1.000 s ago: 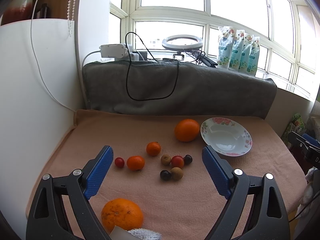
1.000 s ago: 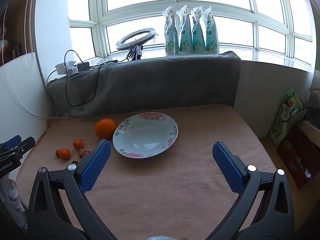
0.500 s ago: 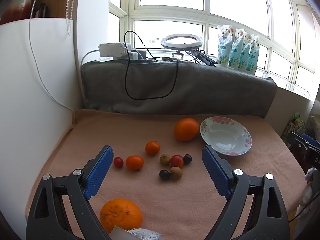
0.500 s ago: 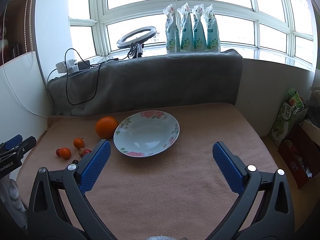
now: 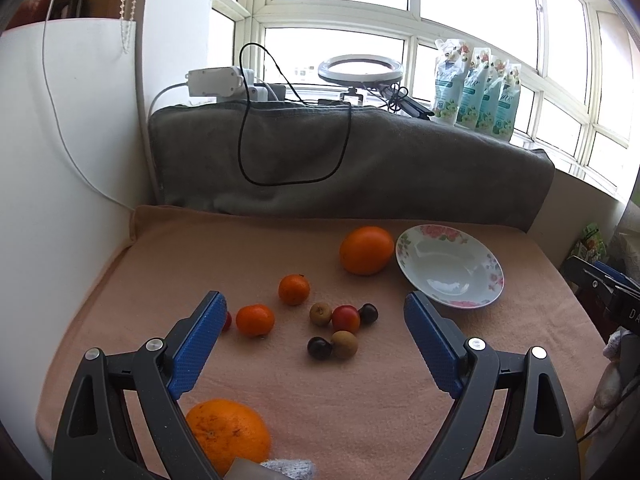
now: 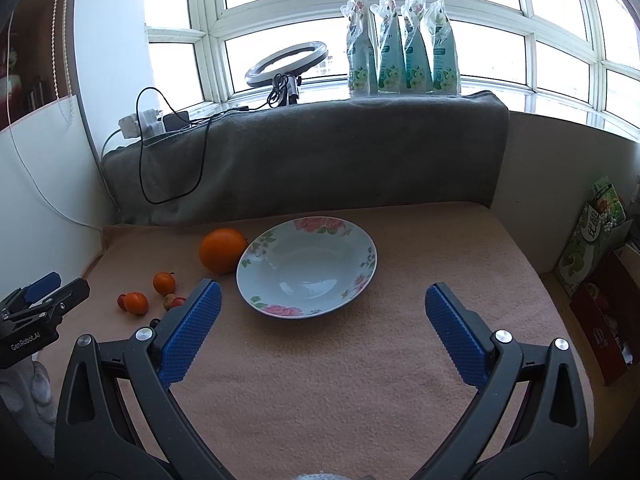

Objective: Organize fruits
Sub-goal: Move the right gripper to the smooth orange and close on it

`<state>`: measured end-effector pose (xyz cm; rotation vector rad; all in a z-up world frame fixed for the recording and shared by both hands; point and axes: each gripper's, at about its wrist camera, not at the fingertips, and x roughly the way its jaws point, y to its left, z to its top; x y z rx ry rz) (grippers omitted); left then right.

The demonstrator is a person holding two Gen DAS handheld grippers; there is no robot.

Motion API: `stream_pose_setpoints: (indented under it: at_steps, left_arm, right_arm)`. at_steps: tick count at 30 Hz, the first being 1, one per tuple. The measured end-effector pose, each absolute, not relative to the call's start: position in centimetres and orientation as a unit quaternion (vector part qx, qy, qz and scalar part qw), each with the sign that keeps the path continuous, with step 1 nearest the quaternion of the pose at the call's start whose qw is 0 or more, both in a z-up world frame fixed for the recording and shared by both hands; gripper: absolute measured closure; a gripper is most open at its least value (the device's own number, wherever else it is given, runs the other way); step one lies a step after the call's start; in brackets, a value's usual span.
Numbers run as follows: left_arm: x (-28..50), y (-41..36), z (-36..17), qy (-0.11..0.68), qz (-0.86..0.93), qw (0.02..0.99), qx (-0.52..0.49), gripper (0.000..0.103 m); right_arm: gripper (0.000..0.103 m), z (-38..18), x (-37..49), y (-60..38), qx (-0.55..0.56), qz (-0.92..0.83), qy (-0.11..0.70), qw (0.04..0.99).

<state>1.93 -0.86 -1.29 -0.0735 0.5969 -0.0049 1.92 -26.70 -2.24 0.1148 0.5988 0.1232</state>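
A: Since the small fruits [image 5: 334, 326] lie scattered on the peach cloth [image 5: 168, 256] left of the empty plate [image 5: 486, 266], which gripper is nearer?

B: The left gripper [image 5: 314, 326], spread wide and empty, faces them directly; the right gripper [image 6: 320, 312], equally wide and empty, faces the plate.

In the right wrist view, the left gripper [image 6: 44, 296] at the left edge bears white lettering "GenRobot.AI" on its black body. In the left wrist view, the right gripper [image 5: 600, 280] at the right edge shows only a cut-off "DA". A green carton [image 6: 588, 240] beside the worktop carries large Chinese characters, reading roughly "花酿". The print on the pouches [image 6: 402, 48] at the window is too small to read.
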Motion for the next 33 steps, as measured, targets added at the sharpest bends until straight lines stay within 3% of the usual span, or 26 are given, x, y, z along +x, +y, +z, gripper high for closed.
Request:
stream_pose_setpoints:
  at_steps: [22, 24, 29, 33]
  left_arm:
    - [8.4, -0.6, -5.3, 0.363, -0.082, 0.918, -0.140, 0.014]
    - [9.1, -0.7, -5.6, 0.361, -0.086, 0.916, -0.150, 0.028]
    - [10.8, -1.2, -6.7, 0.375, -0.098, 0.909, -0.151, 0.042]
    - [11.9, -1.5, -7.2, 0.384, -0.105, 0.904, -0.157, 0.048]
  right_arm:
    - [0.002, -3.7, 14.8, -22.3, 0.062, 0.218, 0.387, 0.894]
    - [0.005, -4.1, 16.1, -21.6, 0.069, 0.231, 0.399, 0.884]
    - [0.017, -4.9, 19.0, -19.7, 0.084, 0.263, 0.428, 0.860]
    - [0.024, -5.6, 21.2, -18.1, 0.092, 0.281, 0.445, 0.845]
